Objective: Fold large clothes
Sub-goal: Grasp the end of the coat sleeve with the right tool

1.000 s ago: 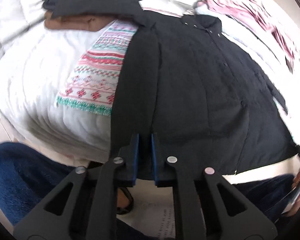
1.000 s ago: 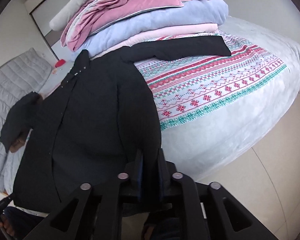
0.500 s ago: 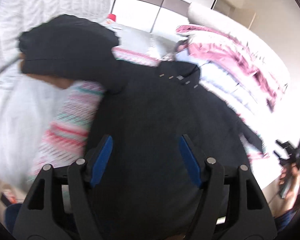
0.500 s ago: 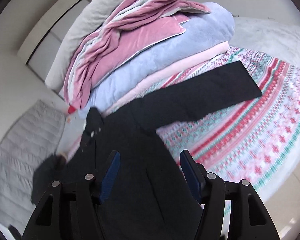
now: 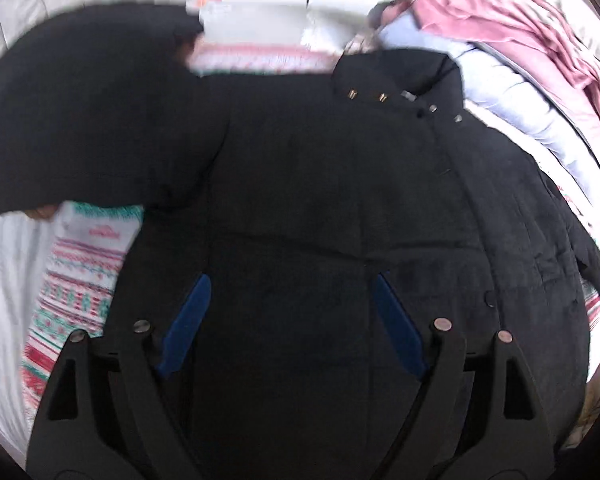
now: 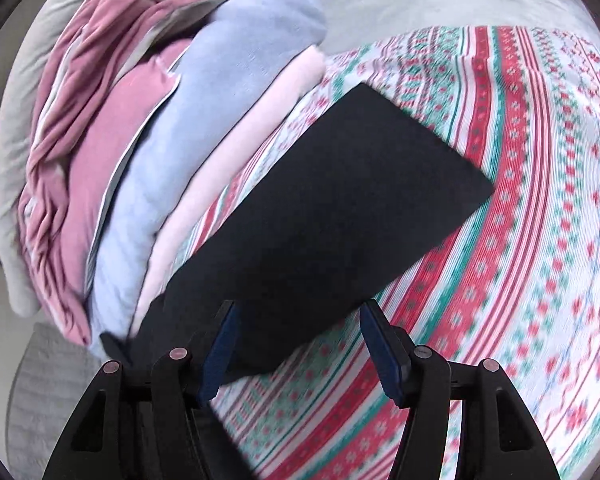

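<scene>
Left wrist view: the left gripper (image 5: pixel 288 308) hung over the body of a black coat (image 5: pixel 340 208) spread across a bed. Its two blue-padded fingers (image 5: pixel 186 324) stood wide apart and were opening further, with the coat's fabric lying below the gap and neither pad pressing on it. The coat's collar, set with small metal snaps (image 5: pixel 382 97), lay toward 12 o'clock. One sleeve (image 5: pixel 88 120) extended toward 10 o'clock, blurred, and covered part of a patterned blanket (image 5: pixel 80 280) banded in red, green and white. A quilted white bedspread (image 5: pixel 0 280) showed at 9 o'clock. A stack of folded bedding (image 5: pixel 520 60) in pink and pale blue occupied the 2 o'clock sector.

Right wrist view: the right gripper (image 6: pixel 296 332) was poised over the coat's other sleeve (image 6: pixel 332 216), which lay flat on the patterned blanket (image 6: pixel 520 240) and ran from the fingers toward its straight cuff edge at 1 o'clock. The fingers (image 6: pixel 384 348) were parted, one on either side of the sleeve's near end; neither pad was seen pressing on the cloth. The folded bedding (image 6: pixel 180 152) rose from 9 to 11 o'clock, touching the sleeve's far edge: a pale pink layer lowest, pale blue above it, and darker pink with grey on top.
</scene>
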{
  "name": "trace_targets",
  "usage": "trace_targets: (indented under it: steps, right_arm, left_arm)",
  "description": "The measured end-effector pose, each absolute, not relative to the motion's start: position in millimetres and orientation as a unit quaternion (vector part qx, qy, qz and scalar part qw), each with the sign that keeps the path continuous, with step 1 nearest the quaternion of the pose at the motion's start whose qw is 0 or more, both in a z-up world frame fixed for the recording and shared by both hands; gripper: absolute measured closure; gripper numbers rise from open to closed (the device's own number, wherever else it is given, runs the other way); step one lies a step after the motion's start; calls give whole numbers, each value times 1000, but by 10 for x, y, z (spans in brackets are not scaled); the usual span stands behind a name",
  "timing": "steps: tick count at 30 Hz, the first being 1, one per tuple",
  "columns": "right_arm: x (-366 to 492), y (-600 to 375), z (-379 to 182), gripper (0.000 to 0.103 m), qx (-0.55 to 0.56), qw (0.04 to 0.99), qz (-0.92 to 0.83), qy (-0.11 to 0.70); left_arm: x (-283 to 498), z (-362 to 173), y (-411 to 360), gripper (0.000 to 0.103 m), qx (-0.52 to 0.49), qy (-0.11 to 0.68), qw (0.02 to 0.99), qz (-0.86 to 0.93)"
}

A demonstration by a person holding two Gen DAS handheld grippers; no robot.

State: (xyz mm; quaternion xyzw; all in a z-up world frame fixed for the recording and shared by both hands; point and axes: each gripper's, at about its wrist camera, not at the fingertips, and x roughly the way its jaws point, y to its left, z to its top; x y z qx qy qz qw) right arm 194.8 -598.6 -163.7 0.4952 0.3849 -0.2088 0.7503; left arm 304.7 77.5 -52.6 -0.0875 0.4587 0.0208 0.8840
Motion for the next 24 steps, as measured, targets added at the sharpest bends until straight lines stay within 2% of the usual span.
trace_targets:
  steps: [5,7,10,12,14,20,22,24]
  right_arm:
    - [2027,-6260,-1831,41,521,743,-230,353]
    - [2072,-6331,-1880,48,530,741,-236,338]
    - [2199,-6369,-1884,63,506,750,-248,347]
    - [2255,-6328,-1841,84,483,761,-251,353]
    - [2340,-6240,-1660,92,440,786,-260,347]
    - [2343,-5995,-626,101,298,866,-315,250]
    - [2317,-6118,-660,101,331,853,-315,252]
    - [2374,-6235,-1032,101,363,826,-302,308]
  left_arm:
    - [3161,-565,776,20,-85,462,883,22]
    - [3207,-623,773,20,-89,472,877,14]
    - [3228,-663,741,20,-92,481,872,5]
    - [3264,-677,735,20,-88,482,872,4]
    - [3274,-678,772,20,-96,484,870,2]
    - [3289,-657,900,20,-119,482,868,6]
    - [3292,-661,912,20,-120,484,867,7]
    - [3294,-670,901,20,-120,487,865,4]
